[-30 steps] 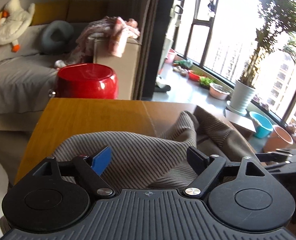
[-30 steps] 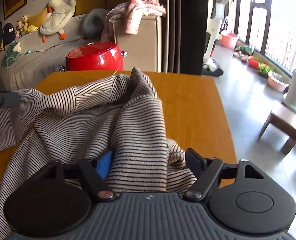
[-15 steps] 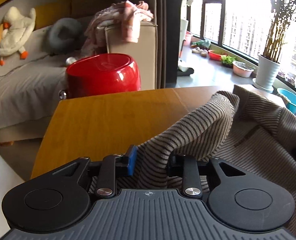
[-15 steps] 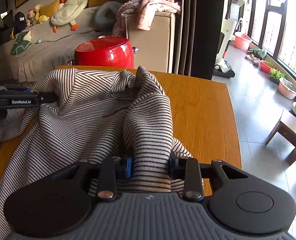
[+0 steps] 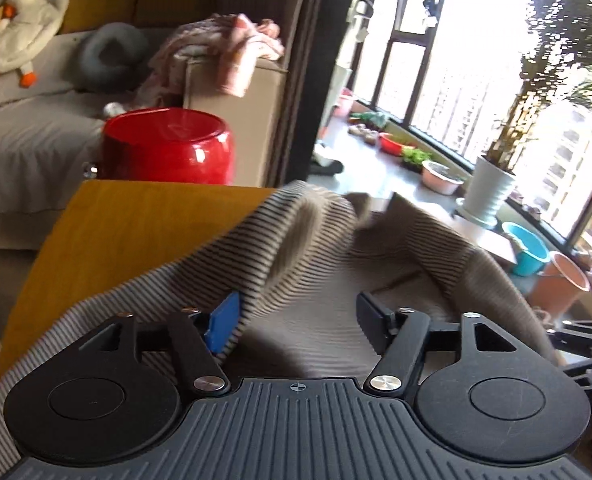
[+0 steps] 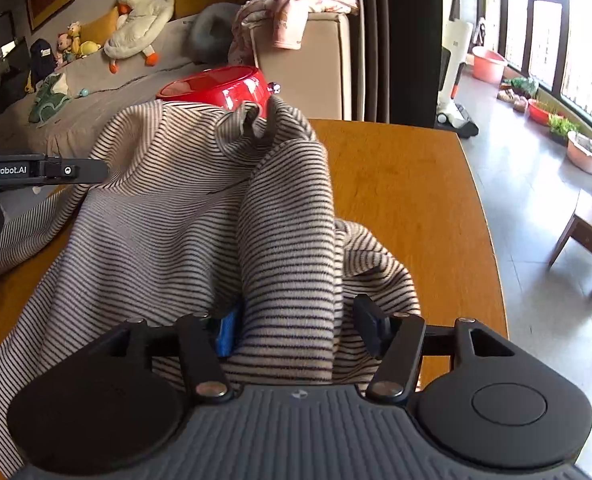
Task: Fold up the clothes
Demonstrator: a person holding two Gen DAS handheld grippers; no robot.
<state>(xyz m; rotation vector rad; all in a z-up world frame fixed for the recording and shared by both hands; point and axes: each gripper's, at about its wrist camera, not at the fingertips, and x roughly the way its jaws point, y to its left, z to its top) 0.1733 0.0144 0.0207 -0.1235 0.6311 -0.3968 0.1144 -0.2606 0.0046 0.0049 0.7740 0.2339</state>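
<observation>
Shirt (image 6: 199, 216) | striped, bunched on tabletop (image 6: 408, 184), ridge running up the middle | L gripper (image 5: 296, 316) fingers wide, cloth lying betw them, not pinched | R gripper (image 6: 296, 328) same, wide over a fold | tip: re-grip edges w/ both, pull apart evenly & flatten before folding; keep cloth off the tabletop edge.

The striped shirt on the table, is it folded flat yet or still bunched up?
Still bunched up. The striped shirt rises in a ridge across the table, with loose folds draped between the open right gripper.
</observation>
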